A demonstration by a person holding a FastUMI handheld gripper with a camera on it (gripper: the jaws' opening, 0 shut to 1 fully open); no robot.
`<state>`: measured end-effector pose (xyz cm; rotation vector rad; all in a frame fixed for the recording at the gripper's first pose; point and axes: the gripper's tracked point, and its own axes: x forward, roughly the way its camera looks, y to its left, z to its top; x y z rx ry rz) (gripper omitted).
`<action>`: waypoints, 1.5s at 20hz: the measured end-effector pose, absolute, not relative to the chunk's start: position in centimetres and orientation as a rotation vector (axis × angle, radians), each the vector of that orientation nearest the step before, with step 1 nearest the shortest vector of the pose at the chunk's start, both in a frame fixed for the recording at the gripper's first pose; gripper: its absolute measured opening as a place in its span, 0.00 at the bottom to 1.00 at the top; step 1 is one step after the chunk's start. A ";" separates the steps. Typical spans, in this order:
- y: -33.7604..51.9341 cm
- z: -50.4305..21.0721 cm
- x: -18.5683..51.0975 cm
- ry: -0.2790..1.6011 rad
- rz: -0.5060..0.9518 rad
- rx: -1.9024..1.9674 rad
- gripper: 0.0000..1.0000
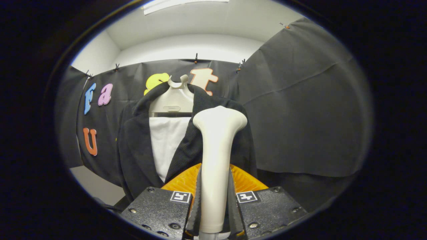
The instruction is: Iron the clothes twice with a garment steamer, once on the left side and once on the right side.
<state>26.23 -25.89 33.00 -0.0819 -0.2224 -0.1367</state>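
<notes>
Leftward, black jacket (135, 146) hangs on pale hanger (173, 96) against booth wall, front open over white panel (166, 140) between lapels. Centre: cream garment steamer (217, 160) upright, handle clamped between both gripper (215, 206) fingers (196, 203), pads pressing its two sides; flared head up top, at jacket's right lapel near shoulder, contact not clear. Orange ribbed part (247, 181) shows just behind handle, above finger blocks. Rightward, plain black cloth (300, 116) of wall, white ceiling above.
</notes>
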 end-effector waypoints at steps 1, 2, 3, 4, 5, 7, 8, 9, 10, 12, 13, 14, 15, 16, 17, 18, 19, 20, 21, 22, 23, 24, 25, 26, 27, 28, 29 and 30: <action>-26.0 32.5 26.1 -0.213 -0.137 -0.069 0.37; -26.1 31.9 26.1 -0.205 -0.138 -0.054 0.37; -26.1 31.3 26.0 -0.197 -0.139 -0.046 0.36; -26.0 30.6 25.9 -0.185 -0.141 -0.043 0.36; -26.0 29.9 25.9 -0.171 -0.142 -0.044 0.37; -25.9 28.5 25.7 -0.148 -0.141 -0.046 0.37; -25.8 27.9 25.5 -0.139 -0.141 -0.044 0.37; -25.7 27.3 25.4 -0.129 -0.141 -0.040 0.37; -25.7 26.5 25.3 -0.118 -0.142 -0.037 0.37; -25.5 25.3 25.4 -0.096 -0.135 -0.030 0.37; -25.4 24.7 25.3 -0.084 -0.128 -0.022 0.37; -25.4 24.1 25.2 -0.076 -0.124 -0.013 0.37; -25.4 23.7 25.2 -0.069 -0.123 -0.007 0.36; -25.4 23.2 25.3 -0.065 -0.124 -0.003 0.36; -25.4 23.1 25.5 -0.059 -0.124 0.003 0.36; -25.4 22.6 25.6 -0.052 -0.125 0.009 0.37; -25.4 22.1 25.7 -0.044 -0.126 0.015 0.37; -25.4 21.3 25.8 -0.034 -0.129 0.019 0.37; -25.5 20.5 25.7 -0.023 -0.135 0.021 0.37; -25.6 19.7 25.4 -0.012 -0.137 0.023 0.37; -25.6 18.9 25.3 -0.001 -0.136 0.025 0.37; -25.5 18.0 25.3 0.012 -0.135 0.027 0.37; -25.5 17.3 25.4 0.025 -0.138 0.027 0.37; -25.4 16.5 25.5 0.037 -0.142 0.024 0.37; -25.4 15.8 25.6 0.049 -0.145 0.023 0.37; -25.3 15.1 25.6 0.057 -0.145 0.023 0.36; -25.3 14.5 25.6 0.067 -0.144 0.025 0.37; -25.2 13.7 25.6 0.079 -0.141 0.029 0.36</action>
